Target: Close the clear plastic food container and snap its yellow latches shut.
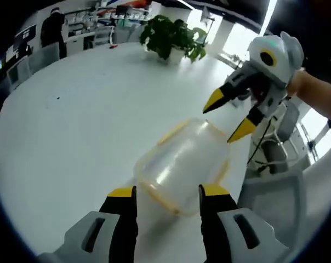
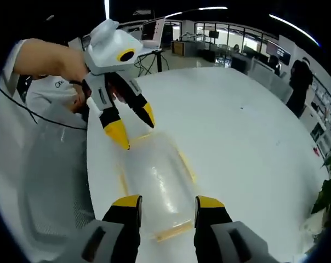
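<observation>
Clear rounded plastic container, yellow latches; both grippers' jaws spread, grasping nothing.

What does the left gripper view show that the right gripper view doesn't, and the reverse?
Left gripper view alone: the whole potted plant at the table's far edge. Right gripper view alone: the person's white shirt and a grey chair back. Shared: the clear container with yellow latches on the white table, and both open grippers facing across it.
</observation>
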Action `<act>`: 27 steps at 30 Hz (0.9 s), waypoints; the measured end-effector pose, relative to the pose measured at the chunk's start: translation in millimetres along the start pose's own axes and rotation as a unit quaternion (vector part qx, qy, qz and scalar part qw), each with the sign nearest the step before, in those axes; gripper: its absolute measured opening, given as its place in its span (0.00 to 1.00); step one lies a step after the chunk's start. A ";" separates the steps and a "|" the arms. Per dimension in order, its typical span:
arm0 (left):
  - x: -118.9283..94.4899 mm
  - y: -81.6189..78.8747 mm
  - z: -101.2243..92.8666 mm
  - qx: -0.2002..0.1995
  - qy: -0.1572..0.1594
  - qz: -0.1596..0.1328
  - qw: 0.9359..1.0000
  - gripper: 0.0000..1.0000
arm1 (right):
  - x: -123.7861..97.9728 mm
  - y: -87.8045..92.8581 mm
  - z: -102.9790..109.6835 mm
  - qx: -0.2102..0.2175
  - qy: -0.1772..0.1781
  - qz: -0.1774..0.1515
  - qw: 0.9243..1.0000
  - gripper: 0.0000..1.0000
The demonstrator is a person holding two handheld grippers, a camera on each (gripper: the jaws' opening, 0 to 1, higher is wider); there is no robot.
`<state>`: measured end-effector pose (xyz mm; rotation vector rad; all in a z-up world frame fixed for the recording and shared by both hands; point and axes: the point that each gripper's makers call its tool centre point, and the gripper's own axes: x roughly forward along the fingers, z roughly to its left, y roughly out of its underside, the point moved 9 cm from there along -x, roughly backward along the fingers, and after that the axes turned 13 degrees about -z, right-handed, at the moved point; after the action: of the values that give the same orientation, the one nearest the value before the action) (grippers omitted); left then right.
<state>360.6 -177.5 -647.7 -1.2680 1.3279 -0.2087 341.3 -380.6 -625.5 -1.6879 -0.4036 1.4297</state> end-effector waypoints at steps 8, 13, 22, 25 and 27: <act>2.3 -15.8 -20.5 0.115 0.057 -0.039 0.991 0.47 | 3.7 -6.5 4.6 -0.031 -0.021 -0.012 0.999 0.32; 6.6 -19.0 -29.3 0.147 0.077 -0.040 0.985 0.43 | 5.2 -9.2 4.7 -0.051 -0.031 -0.015 0.998 0.28; 14.1 -30.4 -33.7 0.191 0.099 -0.075 0.974 0.18 | 13.3 -13.5 1.4 -0.082 -0.025 -0.028 0.996 0.11; 16.5 -30.0 -33.8 0.200 0.102 -0.075 0.972 0.14 | 15.9 -14.9 0.0 -0.084 -0.027 -0.028 0.996 0.09; 19.2 -28.7 -33.2 0.206 0.100 -0.070 0.971 0.12 | 16.6 -15.1 -0.8 -0.088 -0.027 -0.027 0.995 0.09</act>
<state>355.6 -221.2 -628.7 -1.0018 1.2817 -0.6920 350.9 -360.4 -624.6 -1.7653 -0.6172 1.4370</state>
